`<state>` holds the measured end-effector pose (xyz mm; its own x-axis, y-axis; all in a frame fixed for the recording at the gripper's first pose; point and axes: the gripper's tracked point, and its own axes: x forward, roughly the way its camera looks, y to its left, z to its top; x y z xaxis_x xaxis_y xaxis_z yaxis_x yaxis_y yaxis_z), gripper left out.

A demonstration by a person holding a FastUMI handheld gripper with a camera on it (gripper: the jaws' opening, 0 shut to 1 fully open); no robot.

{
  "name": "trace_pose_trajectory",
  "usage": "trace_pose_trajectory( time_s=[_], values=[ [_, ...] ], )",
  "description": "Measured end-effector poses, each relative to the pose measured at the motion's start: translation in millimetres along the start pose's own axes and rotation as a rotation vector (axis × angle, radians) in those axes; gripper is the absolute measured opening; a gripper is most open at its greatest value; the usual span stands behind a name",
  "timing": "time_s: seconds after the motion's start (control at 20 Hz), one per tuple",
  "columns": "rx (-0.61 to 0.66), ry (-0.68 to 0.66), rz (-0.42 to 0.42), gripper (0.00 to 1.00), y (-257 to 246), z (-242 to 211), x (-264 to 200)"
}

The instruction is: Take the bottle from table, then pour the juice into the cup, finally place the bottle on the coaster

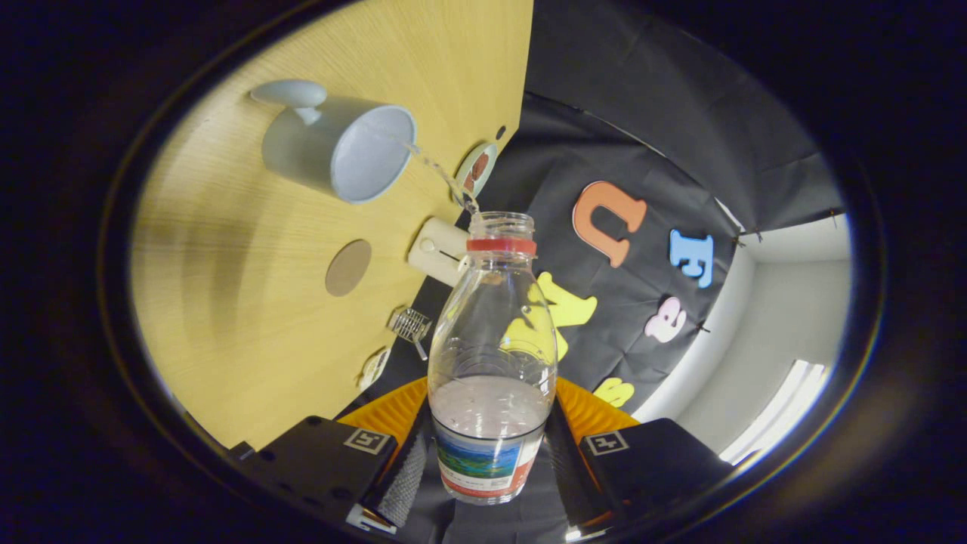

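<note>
So the fingers (489,461) are clamped on the clear plastic bottle (491,355) with the red neck ring, tipped over the wooden surface (227,302), a thin stream running into the pale grey mug (332,147) beyond.

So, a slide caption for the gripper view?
Jaws grip clear plastic bottle, pouring a thin stream into pale blue mug.

Nothing readable is showing: the clear plastic bottle (491,355) is wearing a colourful printed label (its print too small to make out).
</note>
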<state>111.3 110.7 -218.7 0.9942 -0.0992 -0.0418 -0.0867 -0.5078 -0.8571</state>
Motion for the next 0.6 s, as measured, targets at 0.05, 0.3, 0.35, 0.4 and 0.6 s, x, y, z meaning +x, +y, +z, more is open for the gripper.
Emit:
trace_pose_trajectory(
  time_s=[0.05,0.3,0.35,0.4,0.6],
  values=[
    [-0.009,-0.001,-0.007,0.79,-2.7,0.4,-1.3],
    [-0.049,-0.001,-0.024,0.79,-5.3,1.2,-2.8],
    [-0.052,-0.002,-0.026,0.79,-5.9,1.0,-2.2],
    [-0.054,-0.004,-0.029,0.79,-7.1,1.0,-2.7],
    [-0.071,-0.012,-0.042,0.78,-12.0,1.8,-2.3]
  ],
)
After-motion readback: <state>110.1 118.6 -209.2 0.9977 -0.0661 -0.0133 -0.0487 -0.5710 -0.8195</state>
